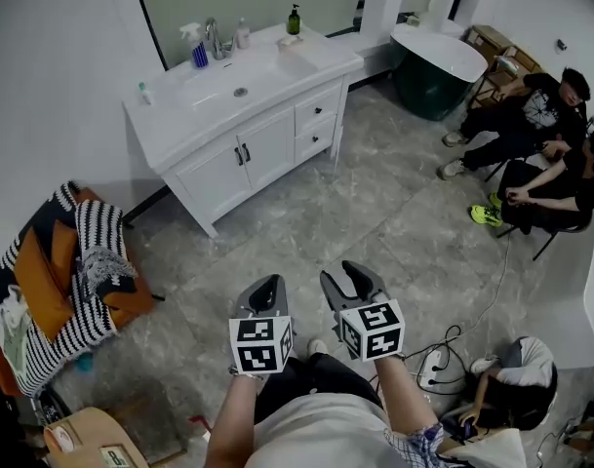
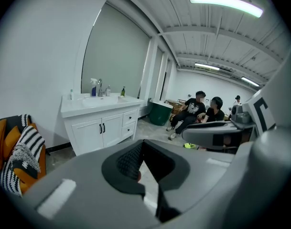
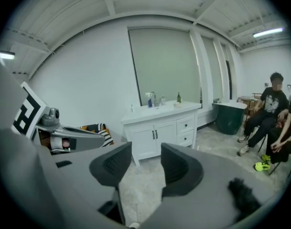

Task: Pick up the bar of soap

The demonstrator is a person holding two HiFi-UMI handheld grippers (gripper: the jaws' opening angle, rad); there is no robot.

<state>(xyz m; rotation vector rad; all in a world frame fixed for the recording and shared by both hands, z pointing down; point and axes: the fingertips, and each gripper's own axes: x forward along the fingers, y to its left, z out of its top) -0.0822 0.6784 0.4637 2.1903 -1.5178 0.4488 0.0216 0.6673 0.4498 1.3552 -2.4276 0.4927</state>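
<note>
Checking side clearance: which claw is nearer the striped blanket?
Left. In the head view the left claw is off to the right of the striped blanket, well apart from it. The right claw is farther right again, beyond the left one.

White tabletop: blue spray bottle, white bottle and green bottle along the back edge. Bar of soap lies just before the green bottle.

The head view looks steeply down from above. Both gripper views face the far vanity, which all three views share.
</note>
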